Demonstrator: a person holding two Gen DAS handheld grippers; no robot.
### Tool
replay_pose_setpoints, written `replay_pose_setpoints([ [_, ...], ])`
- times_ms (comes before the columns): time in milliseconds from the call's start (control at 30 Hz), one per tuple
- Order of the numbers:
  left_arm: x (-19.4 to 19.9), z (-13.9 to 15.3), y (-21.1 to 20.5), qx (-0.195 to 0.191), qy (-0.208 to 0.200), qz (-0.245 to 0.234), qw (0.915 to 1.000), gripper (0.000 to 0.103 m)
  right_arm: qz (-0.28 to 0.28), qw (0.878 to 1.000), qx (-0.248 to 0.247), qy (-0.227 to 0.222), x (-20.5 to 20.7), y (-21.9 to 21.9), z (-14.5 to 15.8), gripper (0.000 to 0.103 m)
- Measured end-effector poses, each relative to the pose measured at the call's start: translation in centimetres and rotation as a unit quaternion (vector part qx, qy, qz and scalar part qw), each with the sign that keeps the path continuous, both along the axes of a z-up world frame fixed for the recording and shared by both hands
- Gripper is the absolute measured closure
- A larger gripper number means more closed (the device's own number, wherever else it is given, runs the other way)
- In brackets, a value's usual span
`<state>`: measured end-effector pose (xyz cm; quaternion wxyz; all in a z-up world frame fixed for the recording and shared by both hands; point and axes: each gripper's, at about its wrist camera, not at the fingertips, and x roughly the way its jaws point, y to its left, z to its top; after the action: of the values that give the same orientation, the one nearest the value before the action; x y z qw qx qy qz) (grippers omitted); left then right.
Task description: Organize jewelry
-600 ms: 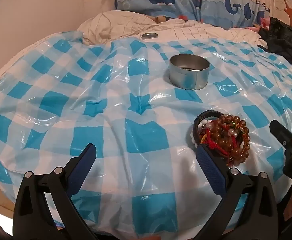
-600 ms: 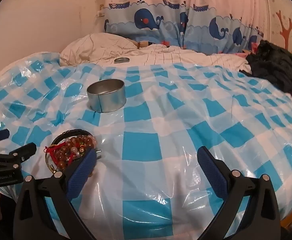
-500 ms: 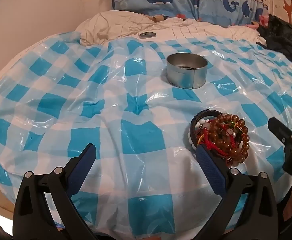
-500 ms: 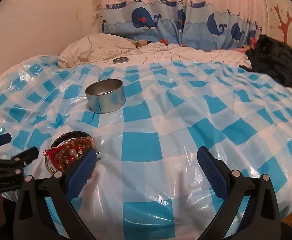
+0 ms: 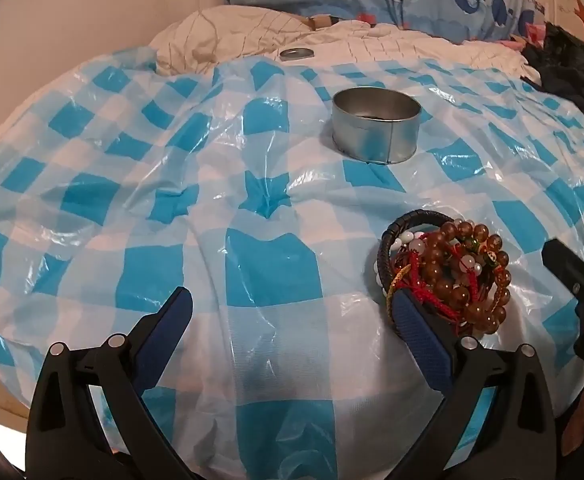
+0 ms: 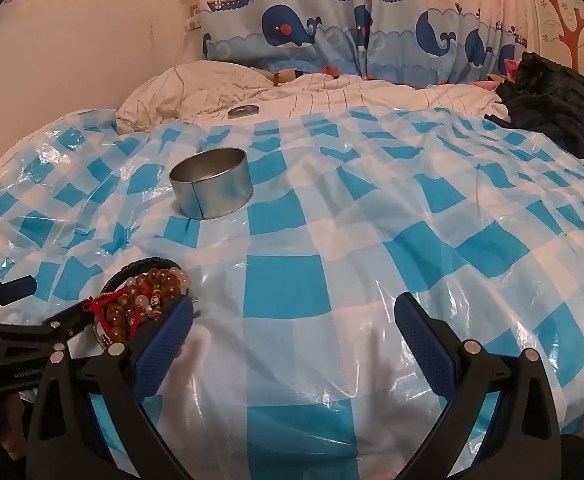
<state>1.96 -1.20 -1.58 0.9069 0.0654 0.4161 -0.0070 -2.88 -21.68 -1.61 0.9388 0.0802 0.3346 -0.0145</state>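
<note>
Both of your tools have crept a little closer to the bed since half a second ago, so the round tin and the heap of bracelets sit slightly lower and nearer in each view, while nothing on the bed has shifted. Your left tool [image 5: 292,312] hangs with its jaws spread wide and nothing between them, tilted down over the blue-checked plastic sheet [image 5: 148,208]. Your right tool [image 6: 293,316] is just as wide and just as empty. The heap of bracelets [image 5: 443,276], amber beads tangled with red cord and a dark braided band, lies on the sheet between your two tools, just beside the inner finger of each, which looks like a ready stance for picking from either side. The round tin [image 5: 375,130] stands upright and open farther up the sheet, well apart from the heap; it seems the likely home for the pieces. A small metal ring [image 5: 296,54], maybe the tin's lid, rests on the white quilt [image 5: 411,46] beyond the sheet's edge. Nothing is sorted yet. Because the strands are knotted together, you probably need to pinch one loop cleanly or the whole clump lifts.
</note>
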Motion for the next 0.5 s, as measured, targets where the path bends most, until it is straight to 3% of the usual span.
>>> replay_pose_setpoints([
  [300,-0.3,0.2,0.9,-0.028,0.001,0.007,0.9996,0.007,0.0,1.0,-0.017,-0.001,-0.2,0.6,-0.6,0.006],
  [500,-0.4,0.1,0.5,-0.02,0.002,0.002,0.9998,0.007,0.009,1.0,-0.025,0.003,-0.2,1.2,-0.9,0.006],
])
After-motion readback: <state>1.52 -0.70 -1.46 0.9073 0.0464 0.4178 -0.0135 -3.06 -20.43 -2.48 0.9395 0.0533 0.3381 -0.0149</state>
